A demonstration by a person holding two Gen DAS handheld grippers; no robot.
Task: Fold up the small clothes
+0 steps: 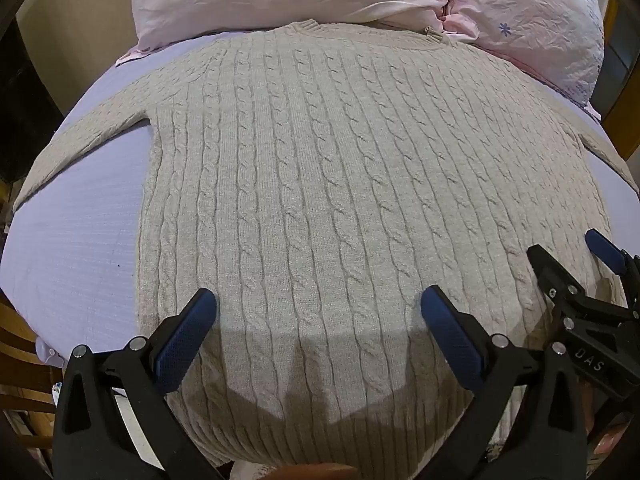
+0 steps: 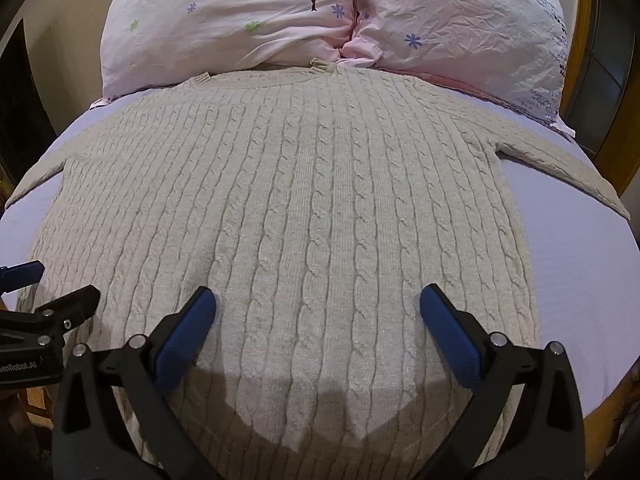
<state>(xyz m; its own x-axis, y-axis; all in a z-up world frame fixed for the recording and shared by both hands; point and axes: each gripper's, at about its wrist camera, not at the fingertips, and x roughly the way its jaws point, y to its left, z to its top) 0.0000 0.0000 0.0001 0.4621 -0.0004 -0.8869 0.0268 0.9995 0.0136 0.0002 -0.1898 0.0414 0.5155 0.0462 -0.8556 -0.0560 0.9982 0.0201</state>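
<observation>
A beige cable-knit sweater (image 1: 320, 168) lies flat on the lilac bed sheet (image 1: 80, 240), collar toward the pillows and both sleeves spread out sideways. It also shows in the right wrist view (image 2: 304, 200). My left gripper (image 1: 318, 304) is open and empty, hovering over the sweater's lower part near the hem. My right gripper (image 2: 318, 304) is open and empty too, over the hem area to the right of the left one. The right gripper shows in the left wrist view (image 1: 568, 252), and the left gripper shows at the left edge of the right wrist view (image 2: 52, 284).
Two pink floral pillows (image 2: 248, 20) (image 2: 460, 28) lie at the head of the bed, touching the collar. The bed sheet (image 2: 580, 264) shows bare on both sides of the sweater. Wooden furniture (image 1: 24, 360) stands at the bed's near left corner.
</observation>
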